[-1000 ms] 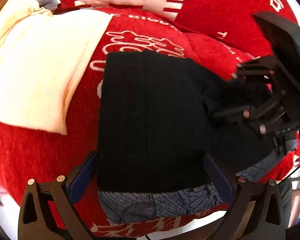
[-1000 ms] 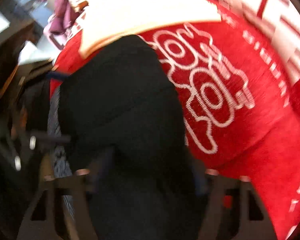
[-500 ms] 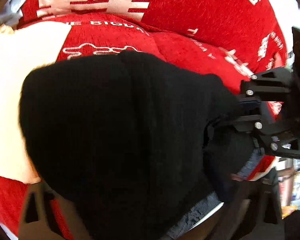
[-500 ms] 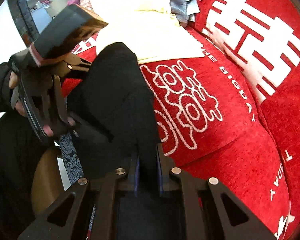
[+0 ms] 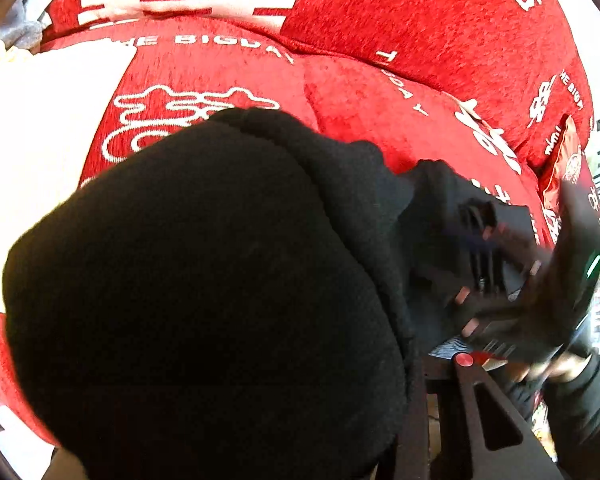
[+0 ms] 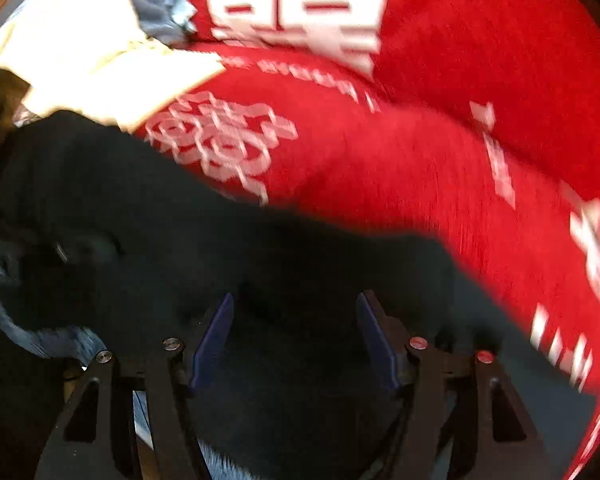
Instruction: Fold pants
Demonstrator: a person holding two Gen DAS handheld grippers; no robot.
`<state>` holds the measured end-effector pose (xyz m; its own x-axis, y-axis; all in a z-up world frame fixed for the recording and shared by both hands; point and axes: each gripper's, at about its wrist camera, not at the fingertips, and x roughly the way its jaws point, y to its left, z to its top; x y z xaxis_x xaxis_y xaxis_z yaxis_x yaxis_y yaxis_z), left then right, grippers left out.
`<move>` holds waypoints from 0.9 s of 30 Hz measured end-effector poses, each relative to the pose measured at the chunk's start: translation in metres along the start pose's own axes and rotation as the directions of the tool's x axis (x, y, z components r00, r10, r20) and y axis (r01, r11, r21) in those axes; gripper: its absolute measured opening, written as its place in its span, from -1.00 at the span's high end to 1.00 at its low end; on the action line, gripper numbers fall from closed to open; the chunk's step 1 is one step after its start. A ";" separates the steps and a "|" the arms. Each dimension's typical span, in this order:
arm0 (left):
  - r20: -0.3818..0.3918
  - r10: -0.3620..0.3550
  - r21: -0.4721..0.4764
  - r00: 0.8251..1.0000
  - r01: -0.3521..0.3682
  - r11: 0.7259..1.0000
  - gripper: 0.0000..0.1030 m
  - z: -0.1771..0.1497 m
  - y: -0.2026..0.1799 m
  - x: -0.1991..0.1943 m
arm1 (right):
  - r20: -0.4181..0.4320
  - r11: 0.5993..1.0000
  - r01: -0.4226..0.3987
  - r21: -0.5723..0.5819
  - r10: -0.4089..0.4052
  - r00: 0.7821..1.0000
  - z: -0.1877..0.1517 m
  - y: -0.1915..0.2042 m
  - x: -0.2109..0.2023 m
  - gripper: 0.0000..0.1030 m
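The black pants lie bunched on the red sofa and fill most of the left wrist view, draped over my left gripper so its fingers are hidden; only part of its right arm shows. In the right wrist view the pants spread across the lower left. My right gripper is open, its blue pads apart with black cloth lying between and under them. The right gripper also shows blurred at the right of the left wrist view, against the edge of the pants.
The red sofa cover with white lettering lies under and behind everything. A cream garment and a grey one lie at the far left. A red snack bag sits at the sofa's right end. A blue-grey patterned cloth hangs at the front edge.
My right gripper was shut on a fold of the pants half a second ago and is now open. The pants have been lifted over my left gripper. Both cameras have swung.
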<state>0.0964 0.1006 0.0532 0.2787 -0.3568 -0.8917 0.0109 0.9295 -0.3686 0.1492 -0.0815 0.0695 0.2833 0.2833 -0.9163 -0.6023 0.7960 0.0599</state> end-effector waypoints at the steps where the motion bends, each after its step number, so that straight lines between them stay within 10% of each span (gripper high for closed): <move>1: -0.001 0.003 0.002 1.000 -0.003 1.000 0.23 -0.002 -0.002 -0.004 | -0.001 1.000 0.008 0.021 -0.007 1.000 -0.014 0.003 0.001 -0.31; 9: 0.006 0.053 0.053 0.999 -0.053 0.997 0.23 0.014 -0.044 -0.024 | 0.094 0.999 0.005 -0.053 0.000 0.996 -0.067 0.031 -0.049 -0.34; 14: 0.021 0.076 0.105 0.997 -0.078 0.991 0.23 0.020 -0.089 -0.041 | 0.257 0.983 0.041 0.181 -0.087 0.962 -0.078 -0.039 -0.108 -0.44; 20: 0.016 0.100 0.140 0.995 -0.101 0.985 0.23 0.022 -0.143 -0.043 | 0.125 0.901 0.165 0.401 -0.233 0.964 -0.118 -0.118 -0.086 -0.44; 27: -0.020 0.085 0.166 0.996 -0.080 0.983 0.24 0.029 -0.201 -0.026 | 0.120 0.921 0.209 0.330 -0.261 0.958 -0.122 -0.103 -0.071 -0.50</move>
<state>0.1144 -0.0740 0.1580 0.2594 -0.2786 -0.9247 0.1482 0.9576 -0.2469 0.1001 -0.2484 0.0803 0.5183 0.1281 -0.8455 -0.2492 0.9684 -0.0061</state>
